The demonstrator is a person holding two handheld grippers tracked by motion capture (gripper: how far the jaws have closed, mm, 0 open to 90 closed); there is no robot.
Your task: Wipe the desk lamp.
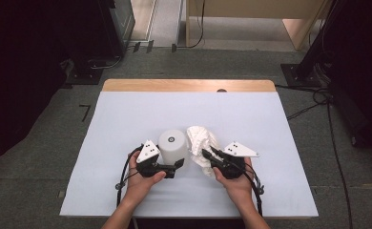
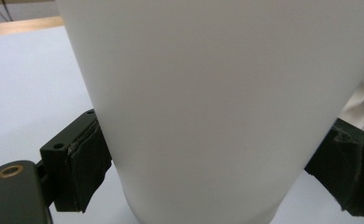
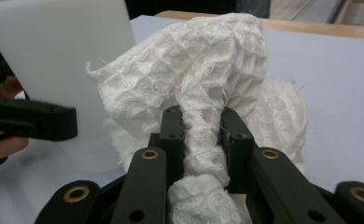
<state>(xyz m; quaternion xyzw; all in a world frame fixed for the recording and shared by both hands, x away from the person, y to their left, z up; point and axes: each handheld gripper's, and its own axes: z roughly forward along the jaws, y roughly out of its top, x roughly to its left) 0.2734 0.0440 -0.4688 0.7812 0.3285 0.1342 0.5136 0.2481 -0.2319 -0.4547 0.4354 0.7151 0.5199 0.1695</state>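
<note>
A white tapered container (image 1: 173, 145) with a closed top and a small ring mark stands mid-table. My left gripper (image 1: 174, 167) reaches it from the near left. In the left gripper view the container (image 2: 217, 93) stands between the jaws, and both pads (image 2: 84, 158) press its sides. Just right of it lies a crumpled white waffle cloth (image 1: 201, 140). My right gripper (image 1: 208, 155) is shut on a bunched fold of that cloth (image 3: 208, 70); in the right gripper view the gripper (image 3: 201, 128) pinches a twisted strand between its fingers (image 3: 171, 130). The container's side (image 3: 63, 51) shows at left there.
The table has a white cover (image 1: 127, 119) and a wooden far edge (image 1: 189, 86). Bare cover lies beyond and on both sides of the two objects. Dark equipment and cables (image 1: 313, 102) sit on the floor around the table.
</note>
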